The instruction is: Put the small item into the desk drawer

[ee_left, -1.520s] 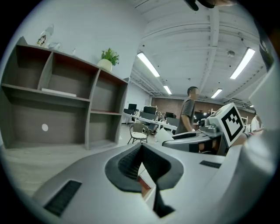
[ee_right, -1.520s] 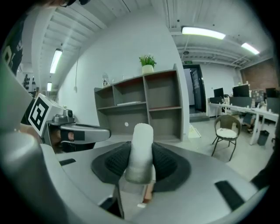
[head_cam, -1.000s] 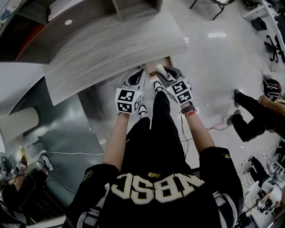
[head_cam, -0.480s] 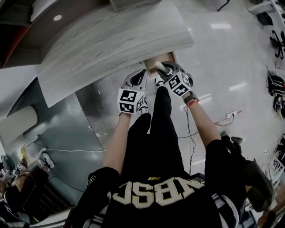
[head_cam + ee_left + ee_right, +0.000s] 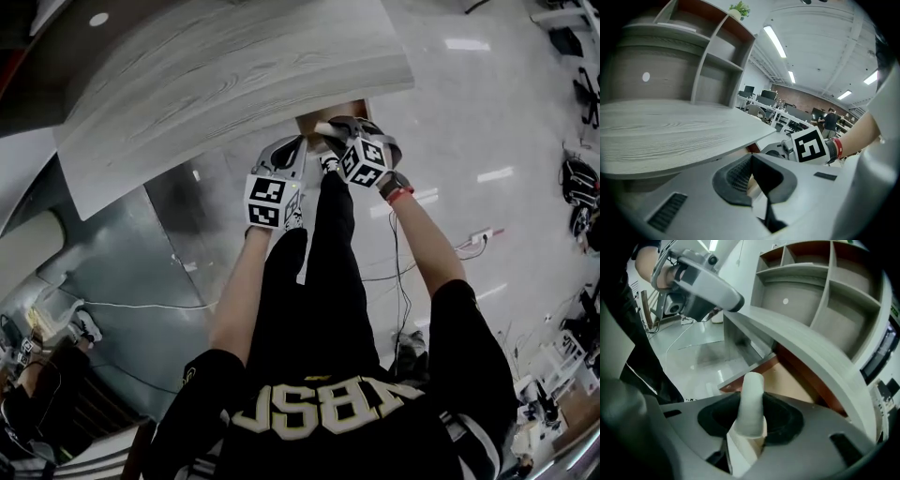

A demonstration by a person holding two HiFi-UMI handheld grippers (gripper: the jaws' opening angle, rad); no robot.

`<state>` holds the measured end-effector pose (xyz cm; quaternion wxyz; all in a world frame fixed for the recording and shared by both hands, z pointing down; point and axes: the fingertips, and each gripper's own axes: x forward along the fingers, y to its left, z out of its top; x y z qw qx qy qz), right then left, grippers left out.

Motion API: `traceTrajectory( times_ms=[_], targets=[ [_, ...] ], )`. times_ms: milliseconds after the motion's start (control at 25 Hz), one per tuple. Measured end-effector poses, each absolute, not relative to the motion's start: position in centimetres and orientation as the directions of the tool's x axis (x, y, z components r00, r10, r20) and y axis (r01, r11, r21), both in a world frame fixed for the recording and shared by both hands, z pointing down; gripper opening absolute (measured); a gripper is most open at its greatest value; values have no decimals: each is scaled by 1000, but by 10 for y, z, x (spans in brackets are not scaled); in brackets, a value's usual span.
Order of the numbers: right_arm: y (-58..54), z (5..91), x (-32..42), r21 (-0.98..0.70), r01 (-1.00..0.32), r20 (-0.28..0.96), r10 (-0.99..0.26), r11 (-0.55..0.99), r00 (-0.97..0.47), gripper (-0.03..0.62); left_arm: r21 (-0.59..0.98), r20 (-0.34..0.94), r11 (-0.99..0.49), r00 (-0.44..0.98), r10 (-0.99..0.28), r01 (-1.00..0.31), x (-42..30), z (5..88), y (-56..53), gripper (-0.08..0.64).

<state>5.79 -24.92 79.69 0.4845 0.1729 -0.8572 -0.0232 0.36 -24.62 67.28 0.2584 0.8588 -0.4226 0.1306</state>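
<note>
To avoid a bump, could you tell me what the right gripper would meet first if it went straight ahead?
The right gripper, leading with its small white item, would probably land inside the open drawer; depth is unclear.

The head view looks steeply down onto the tabletop and open drawer. The left gripper view, low beside the tabletop's edge, faces the right hand-held gripper; the right gripper view, close over the drawer, looks past its white tube toward the left hand-held gripper.
</note>
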Motion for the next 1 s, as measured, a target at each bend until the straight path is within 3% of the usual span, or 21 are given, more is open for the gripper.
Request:
traceTrajectory(
  times_ms=[320, 1000],
  targets=[
    [-255, 832, 59, 278, -47, 871, -272, 959, -410, 155, 341, 457, -491, 598, -659, -802, 3, 691, -248, 8],
    [-261, 869, 49, 245, 108, 911, -191, 964, -365, 153, 351, 479, -458, 577, -662, -817, -21, 714, -243, 8]
  ],
)
